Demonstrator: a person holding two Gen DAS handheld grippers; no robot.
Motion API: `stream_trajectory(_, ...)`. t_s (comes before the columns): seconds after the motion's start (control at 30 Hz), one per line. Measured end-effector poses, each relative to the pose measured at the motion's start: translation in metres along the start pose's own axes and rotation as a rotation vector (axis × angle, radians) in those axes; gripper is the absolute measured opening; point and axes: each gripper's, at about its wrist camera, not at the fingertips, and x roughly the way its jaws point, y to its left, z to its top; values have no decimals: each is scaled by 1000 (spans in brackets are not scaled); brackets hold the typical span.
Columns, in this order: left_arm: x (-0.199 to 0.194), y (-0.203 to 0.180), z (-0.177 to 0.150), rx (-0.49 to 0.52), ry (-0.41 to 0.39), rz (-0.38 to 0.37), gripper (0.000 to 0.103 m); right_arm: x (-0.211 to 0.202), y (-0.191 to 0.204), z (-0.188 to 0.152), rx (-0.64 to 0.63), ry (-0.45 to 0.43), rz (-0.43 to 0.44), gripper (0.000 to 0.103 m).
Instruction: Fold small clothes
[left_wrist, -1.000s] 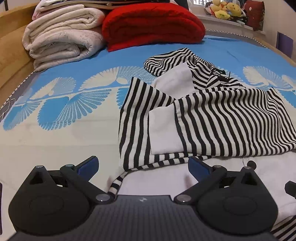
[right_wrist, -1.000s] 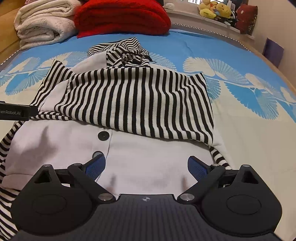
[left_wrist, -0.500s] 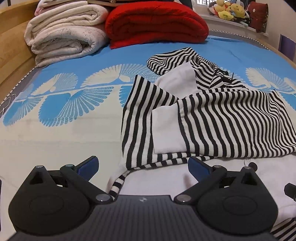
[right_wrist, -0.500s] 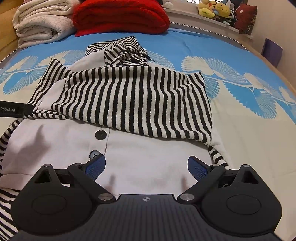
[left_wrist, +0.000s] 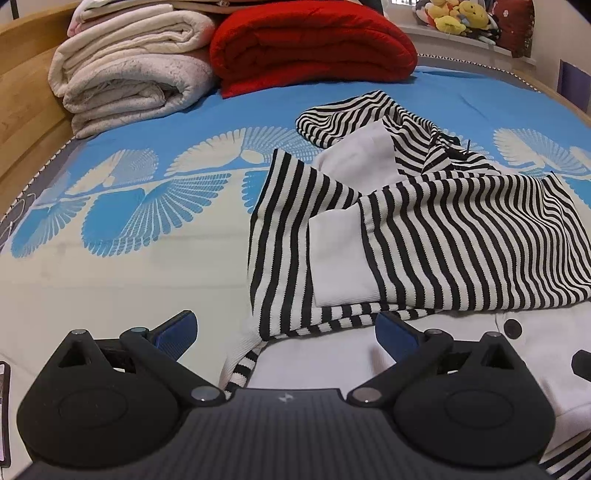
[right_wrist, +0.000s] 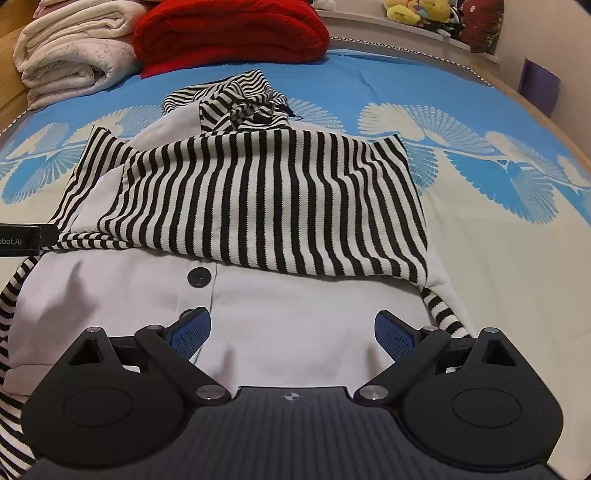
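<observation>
A small black-and-white striped garment (left_wrist: 461, 251) (right_wrist: 266, 206) with a plain white buttoned front (right_wrist: 295, 317) lies partly folded on the bed. Its striped sleeves are laid across the body and its hood (right_wrist: 236, 99) is bunched at the far end. My left gripper (left_wrist: 286, 338) hovers open over the garment's near left corner, with a striped cuff (left_wrist: 240, 365) below it. Over the white front panel my right gripper (right_wrist: 291, 332) is open too, beside two dark buttons (right_wrist: 198, 276). Neither holds any cloth.
The bed has a blue and cream fan-patterned cover (left_wrist: 129, 206). Folded cream blankets (left_wrist: 129, 74) and a red blanket (left_wrist: 310, 40) are stacked at the far end. Soft toys (right_wrist: 417, 11) sit on a ledge behind. A wooden bed frame (left_wrist: 22, 122) borders the left.
Both grippers have drawn back slightly toward the near edge, so the garment sits a little farther away. The cloth itself has not moved.
</observation>
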Motion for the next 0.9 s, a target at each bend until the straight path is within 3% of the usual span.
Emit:
stream_trajectory(0.2, 1, 5, 0, -2, 6, 10, 103, 2, -3, 4, 42, -6, 11, 96)
stream_trajectory(0.33, 3, 10, 4, -8, 16, -1, 103, -8, -23, 28, 176, -75, 97, 95)
stream_trajectory(0.47, 4, 33, 31, -54, -10, -12, 103, -17, -60, 100, 308, -161, 174, 95)
stream_trajectory(0.57, 9, 60, 72, -119, -60, -22, 103, -10, -78, 173, 319, -279, 206, 95)
stream_trajectory(0.63, 14, 71, 103, -158, -115, -52, 103, 14, -79, 225, 312, -304, 234, 96)
stream_trajectory(0.73, 37, 70, 141, -183, -161, -120, 103, 74, -73, 286, 364, -251, 262, 96)
stream_trajectory(0.9, 108, 36, 186, -207, -122, -319, 103, 190, -46, 333, 454, -138, 156, 96)
